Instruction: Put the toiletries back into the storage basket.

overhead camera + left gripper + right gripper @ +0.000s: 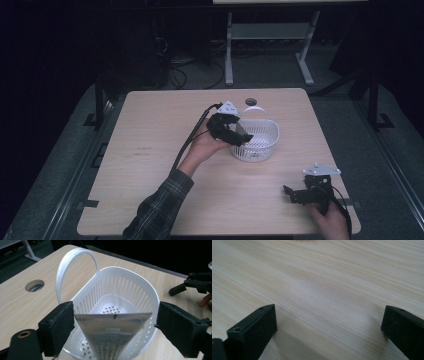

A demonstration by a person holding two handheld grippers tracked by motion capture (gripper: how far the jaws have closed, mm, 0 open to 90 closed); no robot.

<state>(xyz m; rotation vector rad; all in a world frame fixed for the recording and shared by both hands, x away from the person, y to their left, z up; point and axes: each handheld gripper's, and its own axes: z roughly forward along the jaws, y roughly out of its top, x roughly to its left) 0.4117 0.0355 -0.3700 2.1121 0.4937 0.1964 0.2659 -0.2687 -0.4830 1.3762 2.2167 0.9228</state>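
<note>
Your left gripper (113,323), jaws apart, seems to be dropping a sachet (112,333) into the basket (150,293), frame centre; right gripper (306,192) idles open.

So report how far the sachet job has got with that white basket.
Done: the left gripper has the silver sachet over the white basket, its lower part inside the rim. In hand: the jaws are spread, one pad touching an edge, so release looks under way. Left: the sachet has not settled on the perforated bottom. The right gripper sits open and empty over bare table.
</note>
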